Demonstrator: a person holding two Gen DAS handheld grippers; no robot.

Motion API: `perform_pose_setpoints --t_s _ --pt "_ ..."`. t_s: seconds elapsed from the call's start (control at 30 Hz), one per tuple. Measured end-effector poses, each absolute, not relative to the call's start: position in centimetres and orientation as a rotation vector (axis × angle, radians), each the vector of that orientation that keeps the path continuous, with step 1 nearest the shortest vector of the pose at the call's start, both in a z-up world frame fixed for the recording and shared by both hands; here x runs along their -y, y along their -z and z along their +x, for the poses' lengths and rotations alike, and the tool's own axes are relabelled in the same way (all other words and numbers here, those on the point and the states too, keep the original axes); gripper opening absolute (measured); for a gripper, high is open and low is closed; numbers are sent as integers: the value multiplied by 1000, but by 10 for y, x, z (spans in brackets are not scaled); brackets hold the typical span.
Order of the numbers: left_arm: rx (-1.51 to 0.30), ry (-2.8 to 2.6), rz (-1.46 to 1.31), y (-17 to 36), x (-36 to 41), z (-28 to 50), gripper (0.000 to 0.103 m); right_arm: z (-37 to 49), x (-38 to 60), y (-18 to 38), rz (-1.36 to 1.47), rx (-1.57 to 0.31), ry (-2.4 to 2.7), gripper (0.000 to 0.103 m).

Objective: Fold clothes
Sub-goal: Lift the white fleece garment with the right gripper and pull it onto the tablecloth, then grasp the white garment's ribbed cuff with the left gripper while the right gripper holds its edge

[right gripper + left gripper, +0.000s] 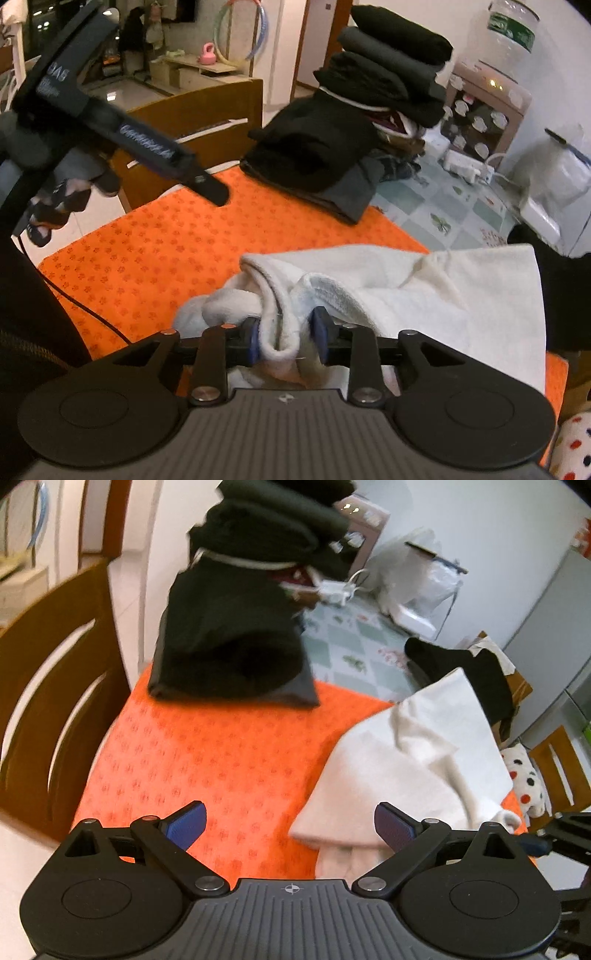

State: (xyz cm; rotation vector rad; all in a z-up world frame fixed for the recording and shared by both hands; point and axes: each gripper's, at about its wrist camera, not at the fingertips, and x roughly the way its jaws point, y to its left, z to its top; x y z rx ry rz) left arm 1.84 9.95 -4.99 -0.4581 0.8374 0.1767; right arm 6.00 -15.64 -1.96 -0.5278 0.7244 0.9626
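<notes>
While left gripper (290, 825) hovers spread over orange mat (207, 746), right gripper (286, 338) pinches bunched white garment (424, 295); folded dark stack (332, 147) behind.

A soft, fleecy white garment (424, 291) lies bunched on an orange mat (207, 746) of woven cloth with a small embossed flower pattern, matt throughout. The right gripper (286, 338), matt black plastic with ribbed grey housing and bright metal pivot pins, pinches a rolled hem between blue rubbery pads (318, 332). The left gripper (290, 825) shows the same finish, its textured blue pads (186, 827) spread apart. Behind, a stack of folded dark clothes (354, 122) looks matt and soft. A wooden chair (48, 686) carries a smooth brown varnish; a translucent plastic bag (417, 572) glints faintly.
</notes>
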Motion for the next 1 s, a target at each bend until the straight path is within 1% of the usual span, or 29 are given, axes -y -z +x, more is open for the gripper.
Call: perform_pose_setpoints --t_s 0.03,0.07,0.13,0.2,0.3,0.37,0.5,0.57,0.6,0.7,0.73,0.77,0.83,0.9,0.97,1.0 --pt "-850 -178 -474 54 -102 15 98 60 162 19 -515 -735 -964 45" --pt "-864 -177 -488 59 -102 12 98 61 167 17 -486 -751 -965 47" --pt "-887 -172 -508 67 -103 6 98 70 177 16 -418 -778 -961 59" --pt "-906 -163 -518 75 -102 0 97 77 186 17 -327 -814 -956 64" --pt "-932 -139 -530 84 -99 -6 97 94 190 19 -202 -864 -926 66" --pt "-948 -120 -539 89 -96 -10 97 98 186 21 -211 -870 -931 70" --pt "-969 -63 -557 97 -87 -13 97 108 176 24 -240 -878 -943 81" --pt "-978 -29 -564 101 -79 -13 97 112 171 26 -254 -882 -949 81" --pt "-978 -11 -567 102 -75 -13 97 115 169 27 -261 -884 -952 80" --pt "-973 60 -585 104 -64 -11 97 122 161 30 -283 -889 -961 71" --pt "-972 93 -595 105 -60 -9 97 124 159 31 -291 -891 -964 60" --pt "-970 135 -611 108 -55 -7 97 126 157 32 -298 -893 -967 51" --pt "-975 208 -647 114 -46 -1 97 134 159 31 -265 -909 -973 38" --pt "-980 258 -680 121 -38 6 97 141 162 30 -230 -925 -980 31" --pt "-978 273 -697 127 -30 14 94 149 168 27 -185 -940 -978 27" --pt "-967 269 -697 128 -28 17 91 151 171 26 -165 -942 -970 25"
